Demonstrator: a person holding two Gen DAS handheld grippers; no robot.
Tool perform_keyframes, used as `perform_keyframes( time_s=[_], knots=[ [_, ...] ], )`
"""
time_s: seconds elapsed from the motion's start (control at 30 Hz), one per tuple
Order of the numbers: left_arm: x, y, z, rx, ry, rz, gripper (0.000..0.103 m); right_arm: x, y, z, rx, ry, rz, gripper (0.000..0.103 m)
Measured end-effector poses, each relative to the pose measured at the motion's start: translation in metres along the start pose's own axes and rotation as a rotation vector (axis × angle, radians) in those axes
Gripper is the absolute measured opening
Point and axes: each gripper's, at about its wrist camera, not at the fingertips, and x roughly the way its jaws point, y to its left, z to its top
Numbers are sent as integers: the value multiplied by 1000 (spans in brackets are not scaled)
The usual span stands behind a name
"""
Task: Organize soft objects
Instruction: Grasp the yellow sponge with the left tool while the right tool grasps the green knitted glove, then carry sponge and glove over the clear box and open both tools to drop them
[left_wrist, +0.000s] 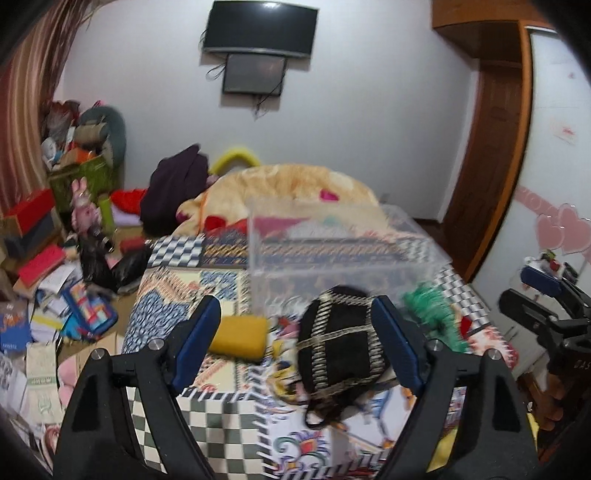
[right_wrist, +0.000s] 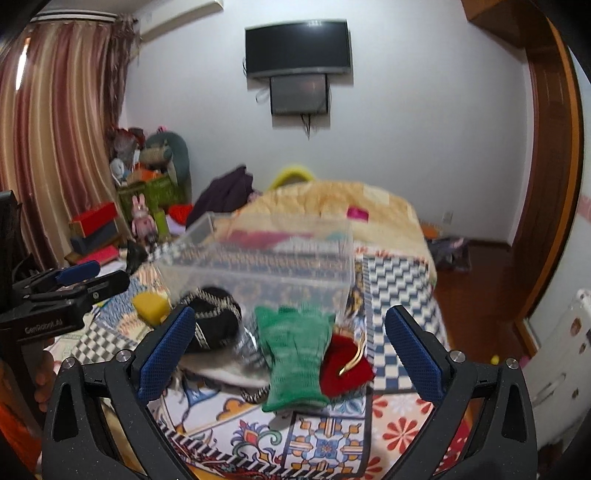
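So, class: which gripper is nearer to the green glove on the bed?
Right. The right gripper has the green glove lying between its open jaws. The left gripper frames the black pouch instead, with the glove off to its right side.

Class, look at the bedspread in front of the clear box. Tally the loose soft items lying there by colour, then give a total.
Black with pale woven stripes, knitted cap: 1
Green knitted glove: 1
Red fabric pouch: 1
Yellow sponge block: 1
Total: 4

wall TV (right_wrist: 298, 46) | striped curtain (right_wrist: 59, 122) | wooden door frame (left_wrist: 491, 147)
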Motion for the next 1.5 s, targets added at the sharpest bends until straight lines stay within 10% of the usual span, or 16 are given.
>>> perform_keyframes(
  time_s=[0.9, 1.5],
  knots=[
    [81, 41, -25, -31, 194, 92, 54, 56, -9, -27, 27, 235, 61, 14],
    [27, 27, 28, -23, -10, 14, 52, 17, -6, 19, -2, 35, 64, 12]
  ],
)
